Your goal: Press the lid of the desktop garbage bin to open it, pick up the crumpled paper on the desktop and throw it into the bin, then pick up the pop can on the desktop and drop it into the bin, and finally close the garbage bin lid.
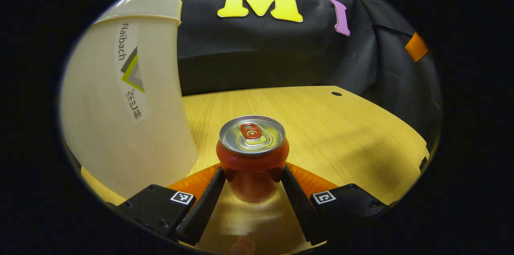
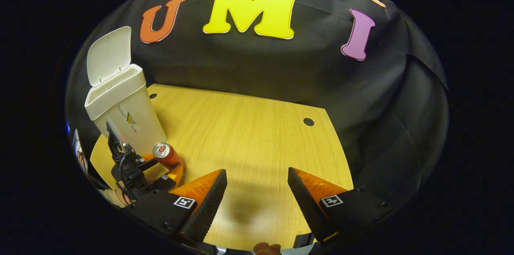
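Note:
An orange-red pop can (image 1: 252, 154) with a silver top stands upright between my left gripper's (image 1: 253, 170) fingers, and both fingers press on its sides. The white garbage bin (image 1: 124, 98) rises close on the left of the can. In the right gripper view the bin (image 2: 128, 114) stands at the table's far left with its lid (image 2: 108, 54) flipped up and open. Just in front of it are the can (image 2: 165, 154) and the left gripper (image 2: 164, 164) around it. My right gripper (image 2: 257, 182) hangs open over bare tabletop, nothing between its fingers.
The wooden table (image 2: 249, 138) reaches back to the black cloth wall. It has small round holes (image 2: 308, 121) near the far edge. Its right edge (image 1: 417, 142) drops off into dark cloth.

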Tool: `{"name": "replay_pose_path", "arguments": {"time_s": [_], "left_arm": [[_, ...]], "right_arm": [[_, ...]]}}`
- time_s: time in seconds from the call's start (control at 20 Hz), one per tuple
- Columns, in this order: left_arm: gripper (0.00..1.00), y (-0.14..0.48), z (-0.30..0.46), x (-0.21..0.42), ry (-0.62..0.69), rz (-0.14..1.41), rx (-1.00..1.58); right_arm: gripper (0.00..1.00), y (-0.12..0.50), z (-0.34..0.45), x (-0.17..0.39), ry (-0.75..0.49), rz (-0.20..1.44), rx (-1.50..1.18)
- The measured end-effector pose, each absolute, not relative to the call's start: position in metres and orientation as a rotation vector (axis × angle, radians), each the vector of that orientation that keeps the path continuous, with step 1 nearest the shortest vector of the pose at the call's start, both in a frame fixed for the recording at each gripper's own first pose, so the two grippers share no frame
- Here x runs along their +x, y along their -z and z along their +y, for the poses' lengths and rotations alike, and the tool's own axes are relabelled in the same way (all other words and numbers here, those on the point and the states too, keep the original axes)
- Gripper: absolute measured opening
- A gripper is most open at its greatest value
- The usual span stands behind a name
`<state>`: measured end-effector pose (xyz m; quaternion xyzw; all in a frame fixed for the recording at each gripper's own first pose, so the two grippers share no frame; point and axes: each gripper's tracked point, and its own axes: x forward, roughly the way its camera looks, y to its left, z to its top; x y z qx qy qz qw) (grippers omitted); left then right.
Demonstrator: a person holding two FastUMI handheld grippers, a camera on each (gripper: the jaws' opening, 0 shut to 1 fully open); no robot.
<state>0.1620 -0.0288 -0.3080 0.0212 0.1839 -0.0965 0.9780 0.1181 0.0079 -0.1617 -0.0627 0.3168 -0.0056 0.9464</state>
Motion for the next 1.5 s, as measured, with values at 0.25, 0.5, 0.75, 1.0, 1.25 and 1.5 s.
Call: {"name": "replay_pose_path", "arguments": {"time_s": [0.25,0.5,0.75,1.0,1.25,1.5], "left_arm": [[0.92,0.304,-0.023,0.161,0.179,0.362,-0.003],[0.86,0.274,-0.023,0.143,0.199,0.348,-0.034],[0.86,0.199,-0.014,0.109,0.168,0.334,-0.054],[0.86,0.097,-0.005,0.073,0.146,0.302,-0.024],[0.86,0.006,0.056,0.087,-0.014,0.273,-0.030],[0.86,-0.012,0.142,0.123,-0.247,0.271,-0.038]], "right_arm": [[0.97,0.167,0.003,0.111,0.009,0.656,-0.122],[0.97,0.165,-0.003,0.103,-0.008,0.642,-0.102],[0.97,0.162,-0.009,0.093,-0.028,0.633,-0.062],[0.97,0.171,-0.015,0.086,-0.051,0.647,0.011],[0.97,0.187,-0.016,0.087,-0.069,0.655,0.047],[0.97,0.196,-0.003,0.085,-0.103,0.669,0.074]]}}
